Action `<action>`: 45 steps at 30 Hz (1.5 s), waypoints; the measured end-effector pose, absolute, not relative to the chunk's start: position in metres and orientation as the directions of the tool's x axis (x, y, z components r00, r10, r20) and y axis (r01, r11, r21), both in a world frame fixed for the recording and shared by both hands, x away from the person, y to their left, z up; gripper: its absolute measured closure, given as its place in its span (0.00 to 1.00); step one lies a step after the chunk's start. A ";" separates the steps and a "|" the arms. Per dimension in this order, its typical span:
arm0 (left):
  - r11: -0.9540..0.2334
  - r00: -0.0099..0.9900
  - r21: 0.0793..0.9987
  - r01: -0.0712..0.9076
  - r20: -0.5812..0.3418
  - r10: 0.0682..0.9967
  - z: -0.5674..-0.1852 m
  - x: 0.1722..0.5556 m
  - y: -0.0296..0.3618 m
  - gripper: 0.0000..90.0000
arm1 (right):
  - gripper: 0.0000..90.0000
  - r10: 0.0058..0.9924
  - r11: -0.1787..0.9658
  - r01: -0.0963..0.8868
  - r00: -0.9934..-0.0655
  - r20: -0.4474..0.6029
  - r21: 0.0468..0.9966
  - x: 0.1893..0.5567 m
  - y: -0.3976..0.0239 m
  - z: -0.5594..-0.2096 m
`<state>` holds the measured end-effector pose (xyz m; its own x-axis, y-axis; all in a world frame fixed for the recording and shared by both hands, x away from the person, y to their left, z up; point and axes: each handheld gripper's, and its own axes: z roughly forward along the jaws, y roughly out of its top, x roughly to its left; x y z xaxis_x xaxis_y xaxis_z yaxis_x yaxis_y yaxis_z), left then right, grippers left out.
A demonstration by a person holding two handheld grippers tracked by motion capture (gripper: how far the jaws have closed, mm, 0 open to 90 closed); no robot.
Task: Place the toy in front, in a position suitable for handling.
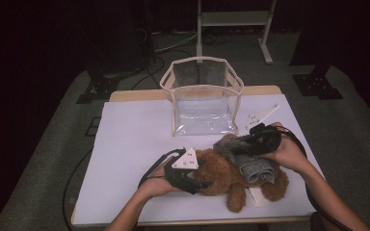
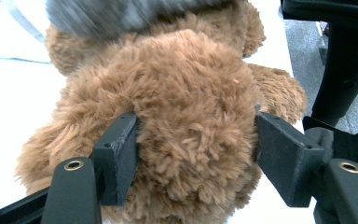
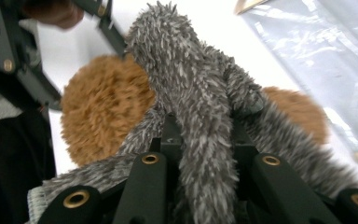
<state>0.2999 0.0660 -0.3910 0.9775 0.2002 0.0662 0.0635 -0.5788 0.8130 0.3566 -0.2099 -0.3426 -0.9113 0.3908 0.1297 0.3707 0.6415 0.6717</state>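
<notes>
Your left gripper [image 1: 198, 184] jaws clamp the teddy bear [image 1: 221, 173] | your right gripper [image 1: 241, 148] jaws pinch the grey cloth [image 1: 250, 166] | near-right on bench [image 1: 130, 144]

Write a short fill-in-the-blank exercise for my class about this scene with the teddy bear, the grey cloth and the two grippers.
1. The left gripper has its fingers pressed on both sides of the brown ____ bear.
2. The right gripper is shut on a fuzzy cloth whose colour is ____.
3. Behind the bear on the white table stands a transparent ____ with a beige rim.

Missing words: teddy; grey; bag
</notes>
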 end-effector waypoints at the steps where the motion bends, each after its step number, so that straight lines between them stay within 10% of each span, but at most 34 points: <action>1: -0.579 0.978 0.813 0.063 0.066 0.200 -0.391 0.300 0.066 0.37 | 0.82 0.391 0.641 0.371 -0.911 0.130 0.672 0.357 -0.210 -0.343; 45: -0.655 0.989 0.756 0.025 0.075 0.125 -0.380 0.295 0.037 0.37 | 0.82 0.431 0.594 0.342 -0.899 0.071 0.728 0.341 -0.266 -0.330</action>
